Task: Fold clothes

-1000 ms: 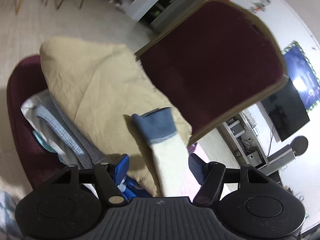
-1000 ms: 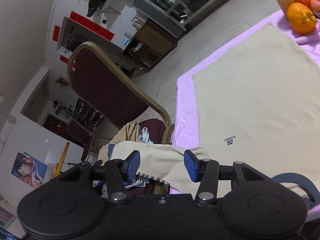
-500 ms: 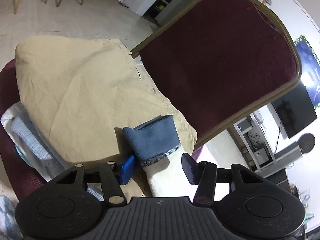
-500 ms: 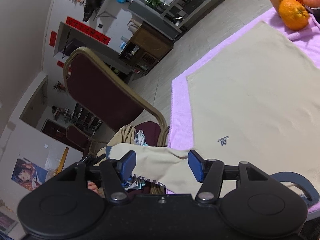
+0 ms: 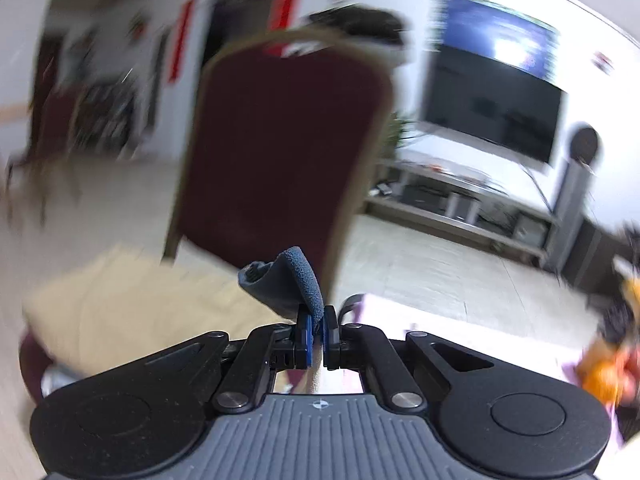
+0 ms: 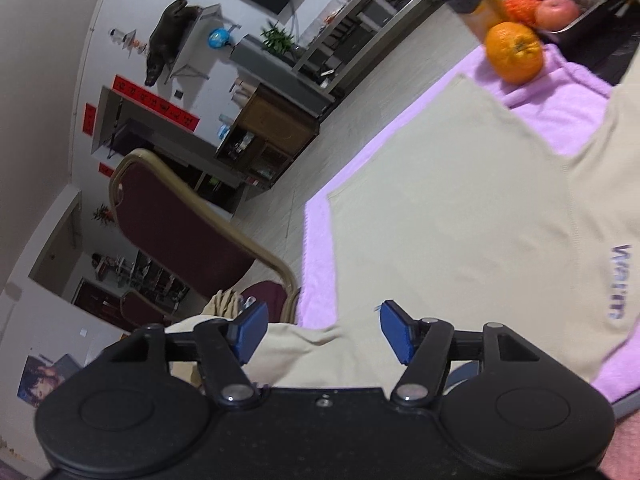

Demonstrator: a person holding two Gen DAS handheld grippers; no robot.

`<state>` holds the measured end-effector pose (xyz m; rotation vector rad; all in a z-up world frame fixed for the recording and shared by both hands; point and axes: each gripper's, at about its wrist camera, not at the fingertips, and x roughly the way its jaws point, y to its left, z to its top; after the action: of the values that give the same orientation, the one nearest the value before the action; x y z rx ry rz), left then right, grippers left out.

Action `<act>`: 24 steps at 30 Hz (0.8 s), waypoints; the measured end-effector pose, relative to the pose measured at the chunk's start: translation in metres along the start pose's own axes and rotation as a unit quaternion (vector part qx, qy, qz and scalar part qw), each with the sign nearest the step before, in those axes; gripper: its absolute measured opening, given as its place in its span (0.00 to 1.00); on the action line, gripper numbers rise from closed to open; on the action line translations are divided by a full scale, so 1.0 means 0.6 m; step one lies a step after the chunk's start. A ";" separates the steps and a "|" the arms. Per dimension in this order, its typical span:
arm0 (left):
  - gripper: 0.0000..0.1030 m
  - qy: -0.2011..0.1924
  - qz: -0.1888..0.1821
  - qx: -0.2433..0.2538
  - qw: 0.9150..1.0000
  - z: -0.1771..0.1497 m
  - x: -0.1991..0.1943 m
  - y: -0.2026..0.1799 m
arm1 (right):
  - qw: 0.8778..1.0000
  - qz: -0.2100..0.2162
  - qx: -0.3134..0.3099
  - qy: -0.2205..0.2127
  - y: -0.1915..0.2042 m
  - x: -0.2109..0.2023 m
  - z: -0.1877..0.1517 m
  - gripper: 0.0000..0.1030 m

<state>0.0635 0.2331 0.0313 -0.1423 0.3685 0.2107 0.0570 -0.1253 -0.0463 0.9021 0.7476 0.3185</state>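
Observation:
My left gripper (image 5: 316,330) is shut on the blue cuff (image 5: 288,286) of a cream garment's sleeve and holds it up in front of a maroon chair (image 5: 280,152). The left wrist view is blurred by motion. A beige folded cloth (image 5: 132,304) lies on the chair seat below. My right gripper (image 6: 322,332) is open, just above the cream garment (image 6: 460,216), which is spread flat on a purple cover (image 6: 316,264). Its sleeve (image 6: 300,356) hangs off the edge under the open fingers.
An orange (image 6: 514,54) and a bowl of fruit (image 6: 560,0) sit at the far end of the purple cover. The maroon chair (image 6: 180,228) with its clothes pile (image 6: 224,304) stands beside the table. A TV (image 5: 492,108) hangs beyond.
My left gripper has closed on the blue cuff and lifted it, swinging upward towards the room. My right gripper has moved further over the spread garment and stays open.

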 end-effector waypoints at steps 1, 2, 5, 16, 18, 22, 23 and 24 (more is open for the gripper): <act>0.02 -0.006 -0.005 0.022 1.000 -0.007 -0.014 -0.023 | 1.000 -0.003 0.008 -0.004 -0.014 -0.010 0.002 0.59; 0.02 -0.013 -0.011 0.044 0.999 -0.014 -0.028 -0.046 | 1.000 -0.005 0.016 -0.009 -0.029 -0.020 0.004 0.59; 0.02 -0.021 -0.030 0.091 0.995 -0.039 -0.055 -0.133 | 0.999 -0.013 0.043 -0.024 -0.073 -0.045 0.008 0.59; 0.02 -0.002 -0.101 0.212 0.972 -0.213 -0.109 -0.456 | 0.988 -0.026 0.117 -0.094 -0.198 -0.130 0.037 0.59; 0.04 0.028 -0.108 0.239 0.965 -0.258 -0.104 -0.517 | 0.986 -0.031 0.122 -0.106 -0.215 -0.146 0.041 0.59; 0.21 0.121 -0.152 0.292 0.937 -0.334 -0.091 -0.571 | 0.982 -0.045 0.136 -0.121 -0.247 -0.167 0.044 0.60; 0.22 0.134 -0.160 0.300 0.931 -0.345 -0.092 -0.561 | 0.982 -0.049 0.140 -0.120 -0.255 -0.169 0.045 0.60; 0.25 0.140 -0.168 0.304 0.927 -0.355 -0.103 -0.550 | 0.981 -0.054 0.143 -0.119 -0.262 -0.168 0.046 0.60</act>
<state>0.0103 -0.1348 -0.1097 0.3810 0.6696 -0.2721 -0.0032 -0.2904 -0.1160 1.1446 0.6253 0.0037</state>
